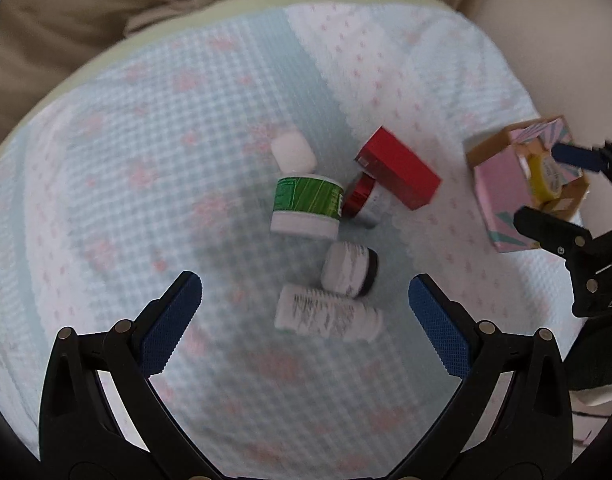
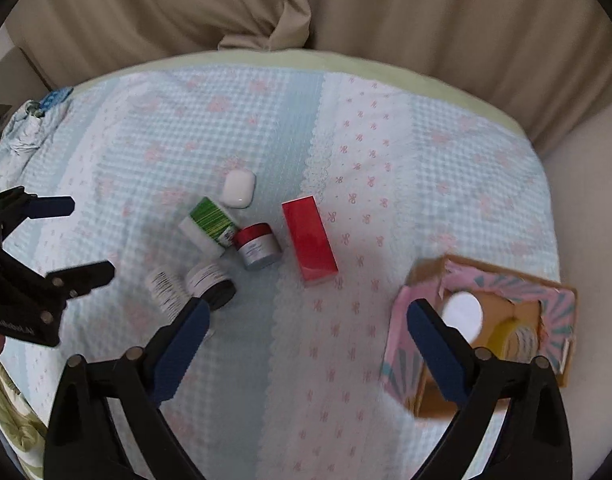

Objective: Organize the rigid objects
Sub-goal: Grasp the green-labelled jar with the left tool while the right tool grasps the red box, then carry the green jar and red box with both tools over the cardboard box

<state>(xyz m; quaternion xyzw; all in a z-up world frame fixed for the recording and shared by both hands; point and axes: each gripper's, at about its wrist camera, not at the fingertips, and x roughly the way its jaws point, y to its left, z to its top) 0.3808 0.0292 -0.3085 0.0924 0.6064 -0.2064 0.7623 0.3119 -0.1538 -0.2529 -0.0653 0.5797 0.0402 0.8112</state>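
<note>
Your left gripper point(image 1: 306, 320) and right gripper point(image 2: 306, 344) gape wide, empty; jars point(image 2: 210, 276) mid-bed, box point(image 2: 478, 332) at the bed's point(image 2: 386, 120) right edge.

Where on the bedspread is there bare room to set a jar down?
Bare: the white bow-print strip between the red rectangular box and the pink cardboard box; also beyond the white rounded case. Crowded: the jars around the green-labelled tub.

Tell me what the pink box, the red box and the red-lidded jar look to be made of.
Pink box: printed cardboard, matte; its open flaps show raw brown board inside. Red box: likely glossy coated card or film-wrapped, with sharp edges and an even sheen. Red-lidded jar: lid looks metallic or foil-finished plastic, as it glints in the left wrist view; body is pale frosted glass or plastic, hard to tell which.
</note>
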